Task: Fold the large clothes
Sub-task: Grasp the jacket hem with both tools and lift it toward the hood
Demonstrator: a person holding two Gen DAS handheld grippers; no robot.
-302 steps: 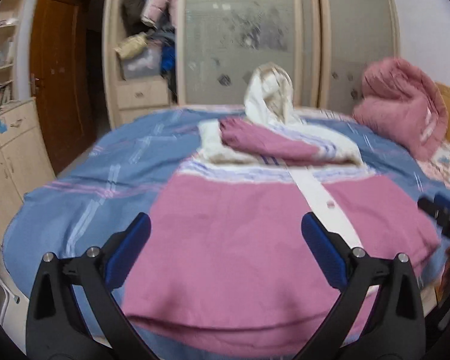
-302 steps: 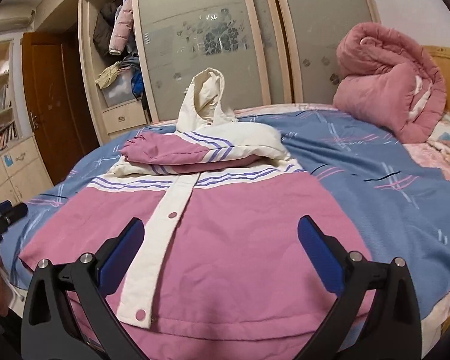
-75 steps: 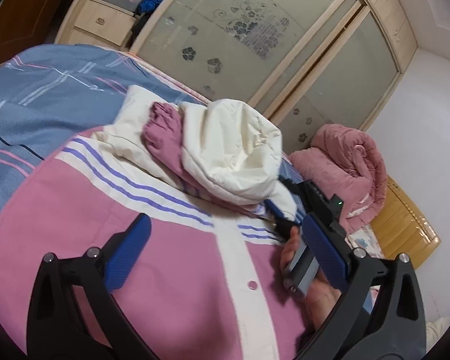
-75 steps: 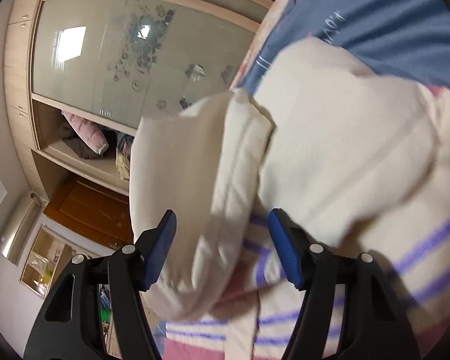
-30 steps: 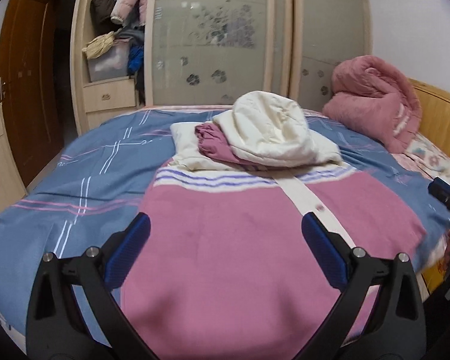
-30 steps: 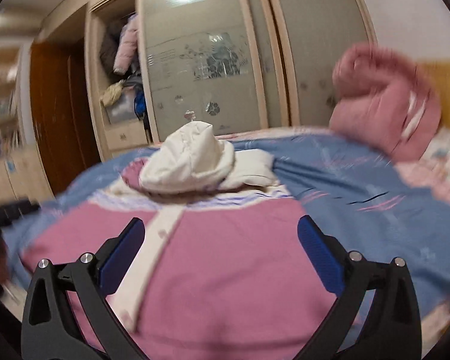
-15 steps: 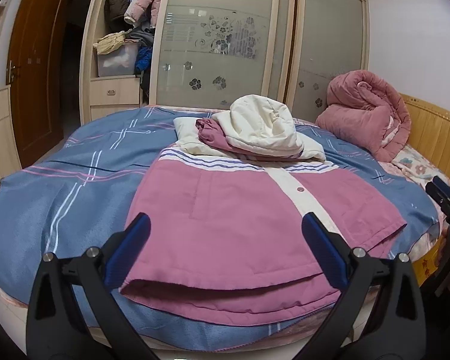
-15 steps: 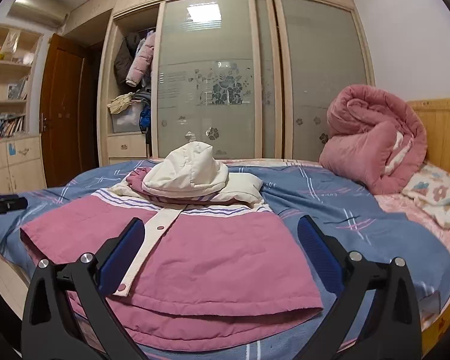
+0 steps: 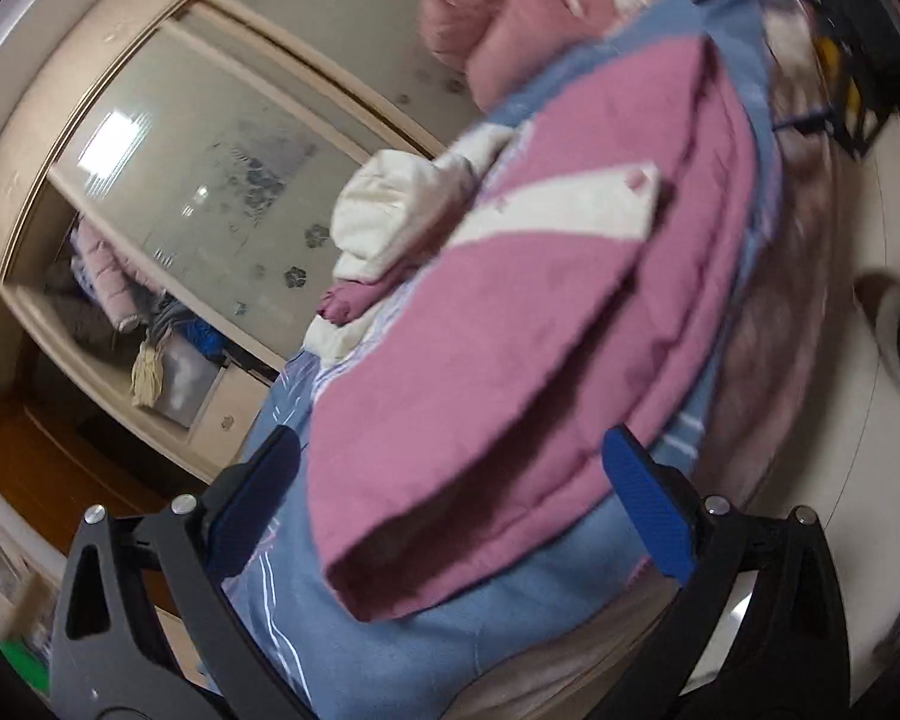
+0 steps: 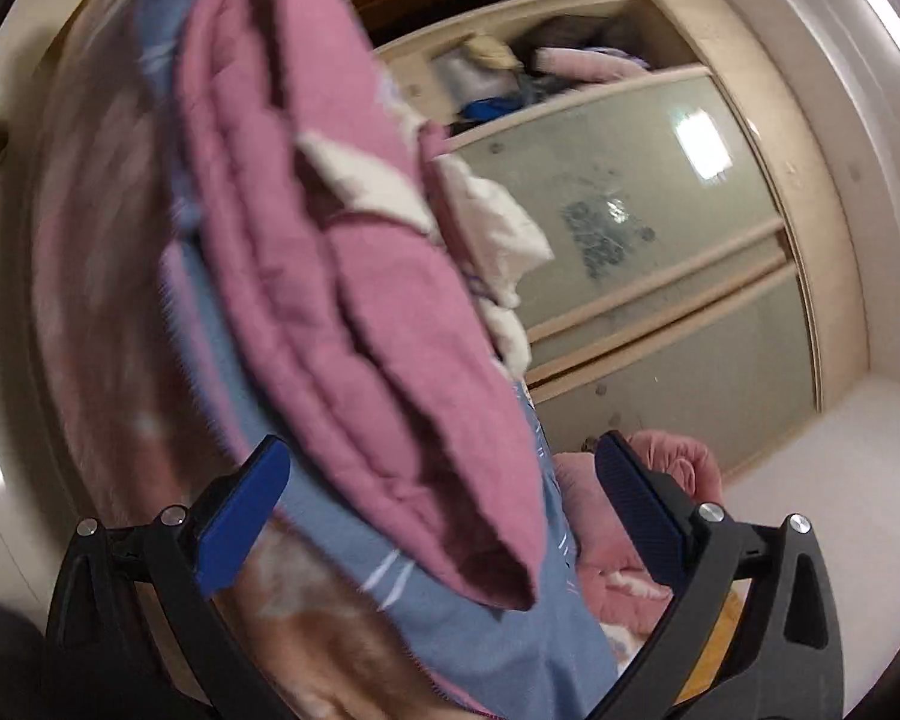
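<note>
A pink padded jacket [image 9: 510, 312] with a white button placket and cream hood [image 9: 390, 210] lies on a bed with a blue sheet [image 9: 390, 648]; sleeves and hood are folded onto its chest. My left gripper [image 9: 450, 498] is open and tilted, at the jacket's near left hem corner, which lies between the fingers untouched. My right gripper [image 10: 438, 516] is open and rolled the other way, at the right hem corner of the jacket [image 10: 354, 312]. Both views are motion-blurred.
A rolled pink quilt [image 9: 510, 18] lies at the bed's head, also seen in the right wrist view [image 10: 660, 480]. A wardrobe with frosted sliding doors [image 9: 210, 180] and an open clothes shelf [image 9: 120, 312] stands behind the bed. The bed's edge and the pale floor [image 9: 858, 360] are close.
Both grippers have dropped to the jacket's hem at the bed's near edge and rolled outward, left to the left corner, right to the right. Both stay open.
</note>
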